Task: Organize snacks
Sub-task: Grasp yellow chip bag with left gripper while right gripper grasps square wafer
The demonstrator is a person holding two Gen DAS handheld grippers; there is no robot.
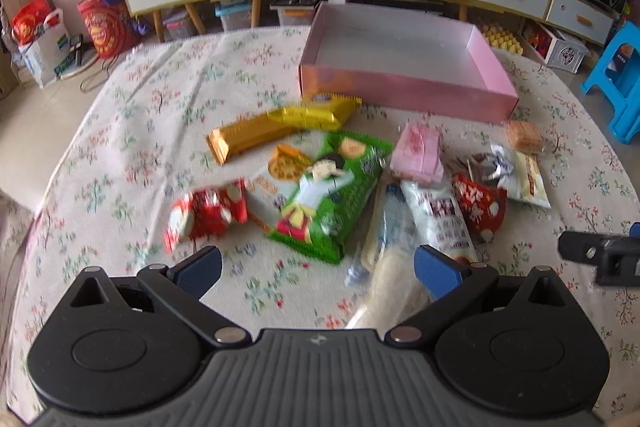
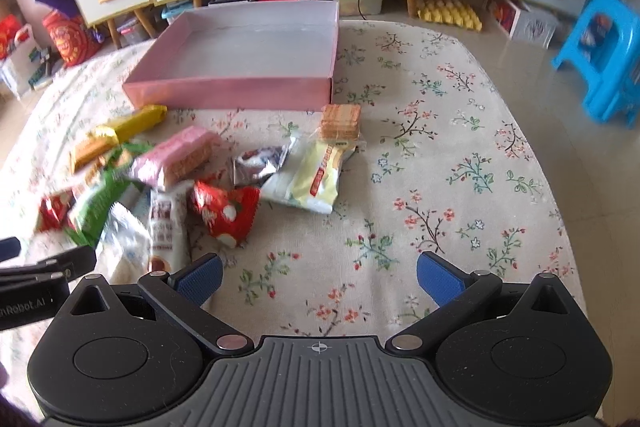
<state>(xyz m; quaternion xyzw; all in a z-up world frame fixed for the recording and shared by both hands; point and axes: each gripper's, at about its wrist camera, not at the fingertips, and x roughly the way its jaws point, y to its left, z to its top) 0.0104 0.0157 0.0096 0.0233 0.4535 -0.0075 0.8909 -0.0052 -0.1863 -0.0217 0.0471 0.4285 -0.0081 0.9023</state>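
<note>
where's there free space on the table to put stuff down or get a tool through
The pink box is empty inside. Bare cloth runs right of the wafer stack and the pale yellow packet, out to the table edge, and in front of the right tool. Crowded: the pile left of there, from the gold bar to the green bag, just ahead of the left tool.

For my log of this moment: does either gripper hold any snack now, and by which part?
Nothing is held. The left gripper and the right gripper are both open above the floral tablecloth, with nothing between their fingers.
</note>
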